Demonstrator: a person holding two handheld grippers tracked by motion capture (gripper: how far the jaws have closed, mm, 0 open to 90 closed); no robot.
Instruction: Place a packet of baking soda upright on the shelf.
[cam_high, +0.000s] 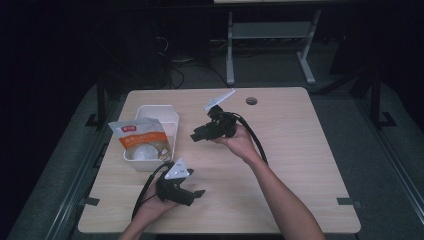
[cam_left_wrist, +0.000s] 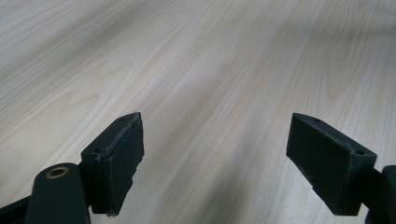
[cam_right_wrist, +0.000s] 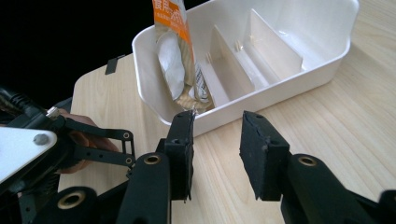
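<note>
High view: on the pale wooden tabletop (cam_high: 280, 150) stands a white plastic divided bin (cam_high: 167, 112) with an orange-and-white snack bag (cam_high: 140, 137) propped upright in its end compartment, the other compartments bare. Judging by this, the bag has just been dropped in; the right gripper (cam_right_wrist: 217, 140), jaws partly apart and empty, should back off, while the left gripper (cam_left_wrist: 215, 158) idles with jaws wide.

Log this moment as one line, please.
bag: upright in bin end slot | right tool: open, empty, facing bin | left tool: open, empty

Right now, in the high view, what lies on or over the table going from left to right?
Snack bag standing in the white divided bin → left tool → right tool → round hole in the tabletop.
</note>
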